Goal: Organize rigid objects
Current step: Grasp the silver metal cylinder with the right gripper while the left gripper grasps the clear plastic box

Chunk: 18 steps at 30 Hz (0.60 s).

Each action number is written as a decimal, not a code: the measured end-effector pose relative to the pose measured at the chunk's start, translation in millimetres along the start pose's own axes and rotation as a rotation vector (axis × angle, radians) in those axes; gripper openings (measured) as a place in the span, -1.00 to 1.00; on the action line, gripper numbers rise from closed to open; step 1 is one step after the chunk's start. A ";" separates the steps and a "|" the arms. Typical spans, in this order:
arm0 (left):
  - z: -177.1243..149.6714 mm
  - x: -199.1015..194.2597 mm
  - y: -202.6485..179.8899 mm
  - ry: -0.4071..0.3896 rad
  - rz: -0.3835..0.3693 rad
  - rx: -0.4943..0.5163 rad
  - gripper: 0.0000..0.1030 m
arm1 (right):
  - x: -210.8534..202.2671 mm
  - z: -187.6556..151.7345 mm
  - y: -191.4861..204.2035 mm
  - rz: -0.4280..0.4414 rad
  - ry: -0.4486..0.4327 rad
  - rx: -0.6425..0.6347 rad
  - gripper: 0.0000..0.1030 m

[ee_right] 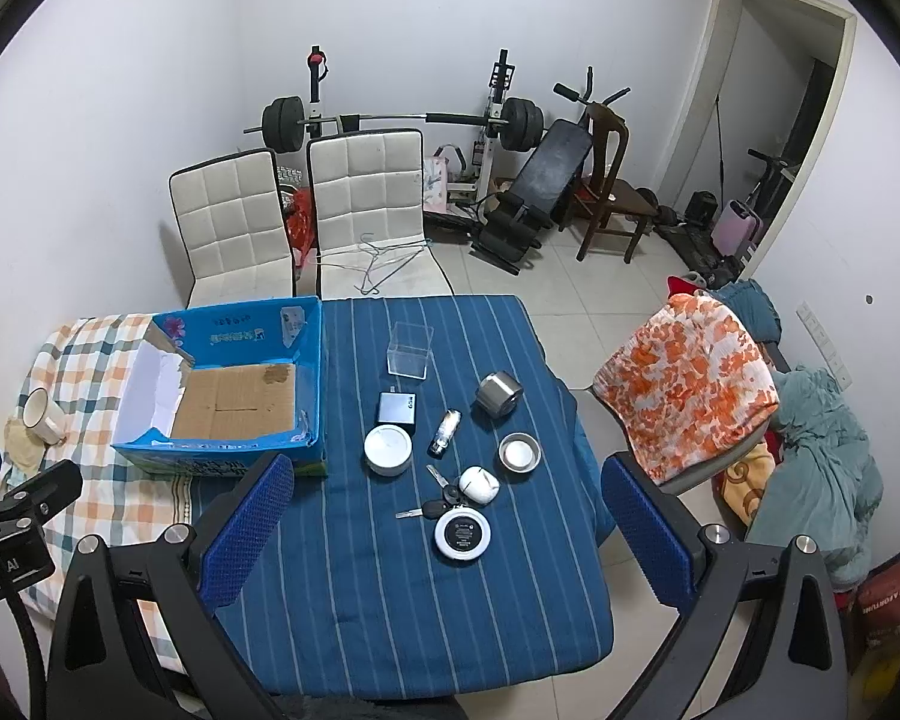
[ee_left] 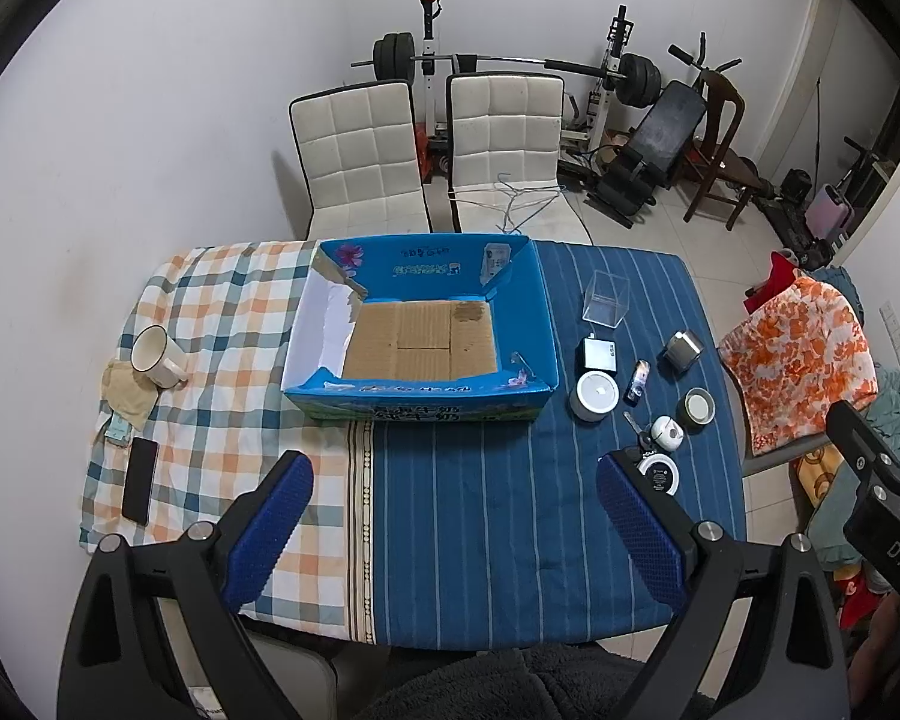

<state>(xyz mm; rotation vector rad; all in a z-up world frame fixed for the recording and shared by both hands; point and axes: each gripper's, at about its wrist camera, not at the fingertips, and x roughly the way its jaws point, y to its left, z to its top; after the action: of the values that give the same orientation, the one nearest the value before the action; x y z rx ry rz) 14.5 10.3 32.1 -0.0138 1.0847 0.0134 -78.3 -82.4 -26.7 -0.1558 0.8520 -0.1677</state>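
Our left claw [ee_left: 455, 525] and right claw [ee_right: 447, 531] both gape wide, holding nothing, above the table [ee_right: 390, 600]. Beyond them we see a round white-rimmed black disc [ee_right: 462, 534] beside an open blue cardboard box [ee_right: 234, 390].

Open blue cardboard box [ee_right: 222, 396] sits left, nothing inside. Right of it, scattered on the blue striped cloth: clear cube [ee_right: 411, 349], white round tin [ee_right: 388, 450], keys [ee_right: 435, 501], white disc [ee_right: 462, 534].

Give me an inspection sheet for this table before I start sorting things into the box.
Surface: table under blue striped cloth and checked cloth.
Job's things: empty blue box; clear cube, grey block, white tin, keys, round disc beside it.
Clutter: mug, phone.
Grippers: left gripper and right gripper open, holding nothing.
Cables: nothing seen.
Surroundings: two white chairs, weight bench.
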 end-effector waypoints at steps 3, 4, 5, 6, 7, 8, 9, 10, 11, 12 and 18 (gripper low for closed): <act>-0.8 -0.4 -0.1 -0.002 -0.001 -0.002 0.88 | 1.2 0.5 0.1 0.001 0.004 0.003 1.00; 2.2 0.6 -1.2 -0.002 -0.001 -0.004 0.88 | 3.9 2.0 -0.1 0.002 0.009 0.005 1.00; 4.6 2.1 -1.8 -0.001 -0.001 -0.005 0.88 | 5.8 2.8 -0.3 0.003 0.013 0.007 1.00; 7.7 4.3 -3.0 0.000 -0.002 -0.006 0.88 | 7.6 3.2 -0.9 0.004 0.017 0.009 1.00; 10.3 6.6 -4.3 0.000 -0.003 -0.005 0.88 | 10.8 3.8 -2.0 0.006 0.021 0.011 1.00; 13.0 9.4 -6.0 -0.002 -0.004 -0.004 0.88 | 13.0 4.6 -3.1 0.004 0.021 0.012 1.00; 18.5 14.4 -8.9 -0.007 -0.003 -0.002 0.88 | 16.4 5.0 -5.2 0.000 0.023 0.015 1.00; 21.6 18.2 -11.6 -0.011 -0.007 -0.002 0.88 | 22.9 6.8 -8.3 0.000 0.031 0.022 1.00; 26.1 22.8 -14.9 -0.012 -0.014 -0.001 0.88 | 28.1 8.4 -11.9 0.001 0.037 0.029 1.00; 34.9 31.9 -21.3 -0.012 -0.027 0.002 0.88 | 34.1 10.4 -16.3 -0.002 0.042 0.038 1.00; 81.7 83.4 -64.3 -0.007 -0.085 0.057 0.88 | 95.3 37.9 -54.3 -0.056 0.081 0.090 1.00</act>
<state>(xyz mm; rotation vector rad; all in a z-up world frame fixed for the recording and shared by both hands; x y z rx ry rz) 126.8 -52.2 -3.2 -0.0084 1.0763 -0.0935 7.5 -152.6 -61.0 -0.0892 0.9196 -0.2662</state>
